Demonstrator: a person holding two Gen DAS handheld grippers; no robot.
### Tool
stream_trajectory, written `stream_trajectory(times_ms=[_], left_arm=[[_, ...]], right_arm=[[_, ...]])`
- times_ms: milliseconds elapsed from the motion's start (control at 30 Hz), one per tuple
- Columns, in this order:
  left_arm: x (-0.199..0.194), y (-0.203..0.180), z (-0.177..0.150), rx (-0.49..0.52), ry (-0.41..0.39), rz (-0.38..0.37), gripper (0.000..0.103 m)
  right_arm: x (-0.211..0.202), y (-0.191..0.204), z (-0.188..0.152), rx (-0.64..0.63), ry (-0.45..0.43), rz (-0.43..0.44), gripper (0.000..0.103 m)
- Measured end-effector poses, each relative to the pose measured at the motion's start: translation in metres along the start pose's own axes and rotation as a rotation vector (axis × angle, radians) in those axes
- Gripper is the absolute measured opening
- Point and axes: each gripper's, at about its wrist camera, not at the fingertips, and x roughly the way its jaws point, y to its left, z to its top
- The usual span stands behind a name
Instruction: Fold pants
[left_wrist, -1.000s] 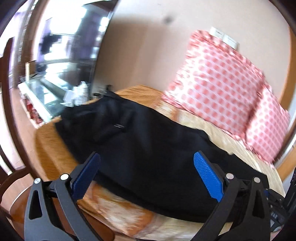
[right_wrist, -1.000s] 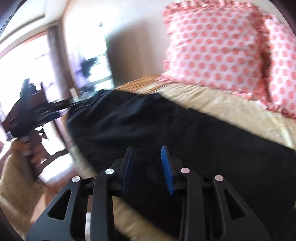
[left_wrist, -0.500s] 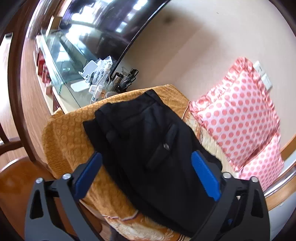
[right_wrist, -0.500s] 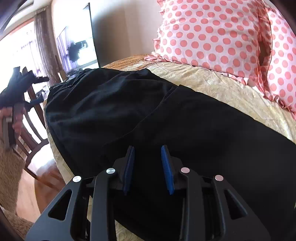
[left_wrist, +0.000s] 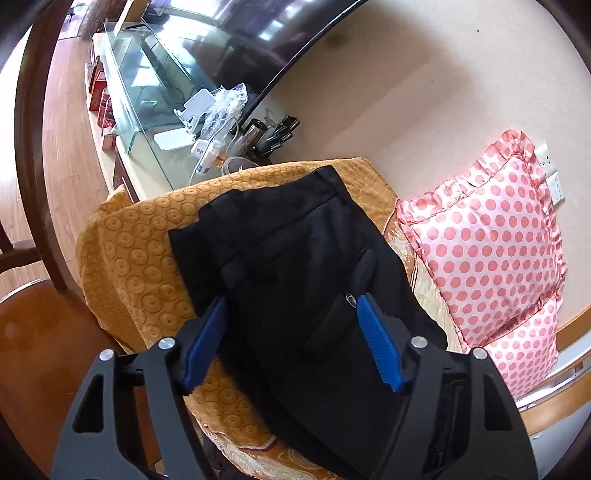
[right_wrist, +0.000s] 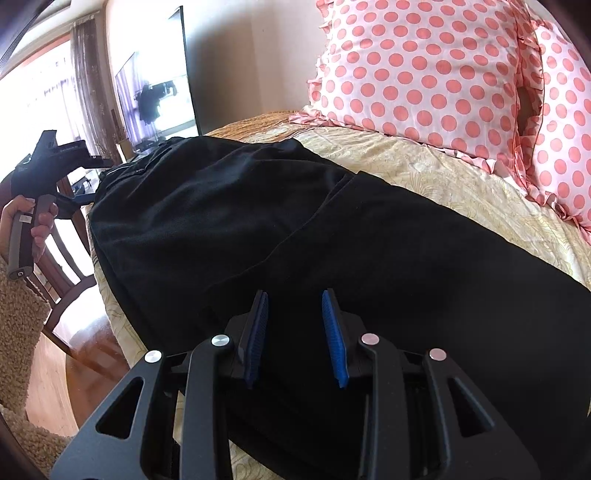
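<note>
Pants (left_wrist: 295, 280), black, one pair: we find them spread lengthwise over the yellow bedspread (right_wrist: 461, 181), waistband end toward the orange patterned cover (left_wrist: 140, 258). Left gripper (left_wrist: 290, 314): we hold it above the waist end, blue pads (left_wrist: 376, 343) apart and closing, with no cloth pinched between them. Right gripper (right_wrist: 293, 321): we hold it low over the leg section, pads parted by a narrow gap with nothing between them. Polka-dot pillows (right_wrist: 424, 70), two, propped beyond the pants. Hand (right_wrist: 27, 221), ours, wrapped round the left gripper's handle, seen in the right wrist view.
</note>
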Motion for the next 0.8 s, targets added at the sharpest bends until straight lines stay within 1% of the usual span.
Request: stream_trajectory(times_ms=[33, 133, 167, 200, 233, 300, 400, 533, 567, 633, 667, 733, 767, 800], left_arm=[[0.001, 0.000, 0.001, -0.002, 0.002, 0.002, 0.069], [0.003, 0.001, 0.004, -0.013, 0.004, 0.035, 0.055], [0.004, 0.001, 0.004, -0.014, 0.003, 0.052, 0.044], [0.004, 0.002, 0.003, -0.010, -0.002, 0.084, 0.028], [0.003, 0.004, 0.003, -0.001, -0.008, 0.106, 0.023], [0.000, 0.010, 0.001, 0.000, -0.019, 0.094, 0.010], [-0.009, 0.010, -0.002, 0.020, -0.033, 0.092, 0.005], [-0.027, 0.007, -0.007, 0.050, -0.056, 0.093, 0.003], [-0.028, 0.009, -0.007, 0.058, -0.053, 0.097, 0.003], [-0.020, 0.017, -0.006, 0.047, -0.019, 0.104, 0.004], [-0.016, 0.021, -0.007, 0.038, -0.007, 0.096, 0.005], [-0.019, 0.022, -0.007, 0.035, -0.019, 0.082, 0.010], [-0.025, 0.022, -0.007, 0.029, -0.038, 0.079, 0.016], [-0.030, 0.023, -0.007, 0.020, -0.056, 0.078, 0.025]], right_arm=[[0.000, 0.000, 0.000, -0.002, -0.001, 0.000, 0.033], [0.000, 0.000, 0.000, -0.004, -0.002, 0.001, 0.033], [-0.001, 0.000, 0.000, -0.004, -0.003, 0.001, 0.033], [-0.001, 0.000, 0.000, -0.005, -0.004, 0.001, 0.033], [-0.001, 0.001, 0.000, -0.005, -0.006, 0.000, 0.033], [0.000, 0.001, 0.000, -0.004, -0.007, -0.001, 0.033], [0.000, 0.001, 0.000, -0.006, -0.007, -0.002, 0.033], [-0.001, 0.001, 0.000, -0.007, -0.008, -0.003, 0.033], [-0.001, 0.001, 0.000, -0.007, -0.009, -0.002, 0.033], [-0.001, 0.000, 0.001, -0.007, -0.011, 0.000, 0.033], [0.000, 0.000, 0.001, -0.007, -0.011, 0.001, 0.034], [0.000, 0.000, 0.001, -0.008, -0.009, -0.002, 0.034], [0.000, 0.000, 0.001, -0.008, -0.009, -0.002, 0.034], [0.000, 0.000, 0.001, -0.007, -0.009, -0.002, 0.034]])
